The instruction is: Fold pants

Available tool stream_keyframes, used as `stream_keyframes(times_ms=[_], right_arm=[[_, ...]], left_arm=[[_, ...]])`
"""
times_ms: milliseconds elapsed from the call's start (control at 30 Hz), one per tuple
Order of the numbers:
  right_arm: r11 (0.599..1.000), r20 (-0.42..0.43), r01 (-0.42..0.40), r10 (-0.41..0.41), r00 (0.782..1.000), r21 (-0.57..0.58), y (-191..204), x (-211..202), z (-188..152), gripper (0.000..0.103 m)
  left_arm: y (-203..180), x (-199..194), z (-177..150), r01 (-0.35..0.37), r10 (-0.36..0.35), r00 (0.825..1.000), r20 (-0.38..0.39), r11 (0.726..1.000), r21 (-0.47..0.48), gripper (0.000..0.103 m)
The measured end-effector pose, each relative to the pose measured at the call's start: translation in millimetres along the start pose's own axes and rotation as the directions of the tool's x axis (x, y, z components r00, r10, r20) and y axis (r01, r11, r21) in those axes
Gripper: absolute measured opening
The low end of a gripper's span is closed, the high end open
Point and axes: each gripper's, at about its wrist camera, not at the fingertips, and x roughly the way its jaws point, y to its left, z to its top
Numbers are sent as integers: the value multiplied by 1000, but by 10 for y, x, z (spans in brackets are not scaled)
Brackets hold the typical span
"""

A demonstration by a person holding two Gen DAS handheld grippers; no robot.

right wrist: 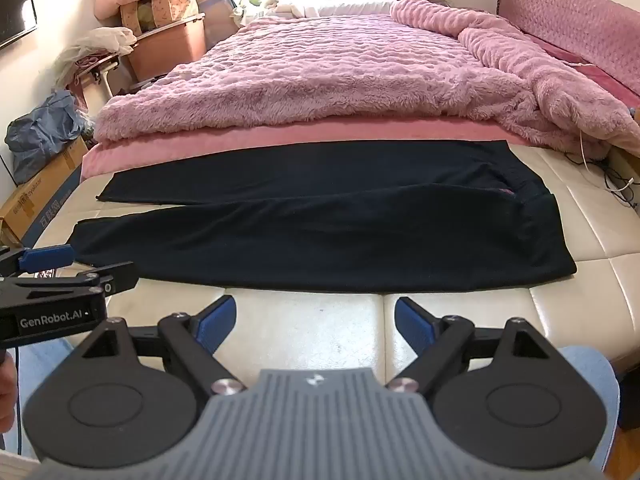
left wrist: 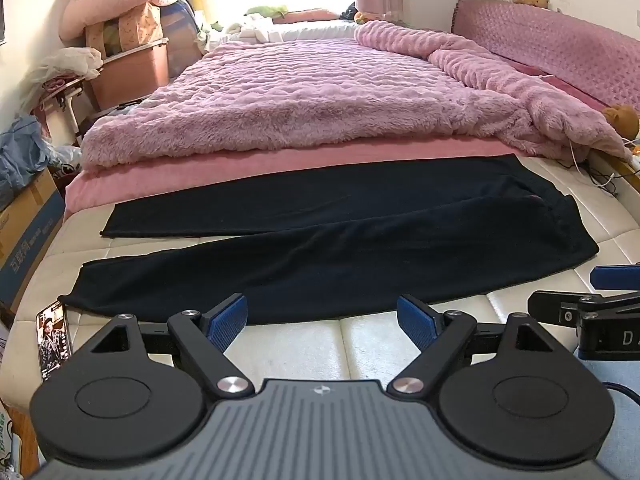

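Black pants (left wrist: 328, 240) lie flat across the cream mattress (left wrist: 320, 344), waist to the right, both legs stretching left and spread apart at the cuffs. They also show in the right wrist view (right wrist: 320, 236). My left gripper (left wrist: 322, 320) is open and empty, hovering just before the near edge of the nearer leg. My right gripper (right wrist: 316, 320) is open and empty, just short of the pants' near edge toward the waist end. The right gripper shows at the right edge of the left wrist view (left wrist: 600, 300); the left gripper shows at the left of the right wrist view (right wrist: 60, 276).
A fluffy pink blanket (left wrist: 320, 92) covers the bed beyond the pants. A phone (left wrist: 54, 340) lies on the mattress at the left near the cuff. Cardboard boxes (left wrist: 28, 232) and bags stand left of the bed. White cables (right wrist: 600, 168) lie at the right.
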Motion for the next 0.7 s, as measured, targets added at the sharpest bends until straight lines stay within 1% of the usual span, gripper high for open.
stream_keyframes(times_ms=[500,533,700], right_arm=[[1000,5,1,-1,1000,3,4,32,-41,83],[1000,6,0,0,1000,2,-6,-36,15,83],[1000,2,0,0,1000,5,-64,-112,113,83]], left_arm=[[-2,0,-1,2,-2,1000,-1,1000,0,99],[-1,1,-1,2,-2,1000,-1,1000,-1,99],[0,1,-1,2,-2,1000,-1,1000,-1,99]])
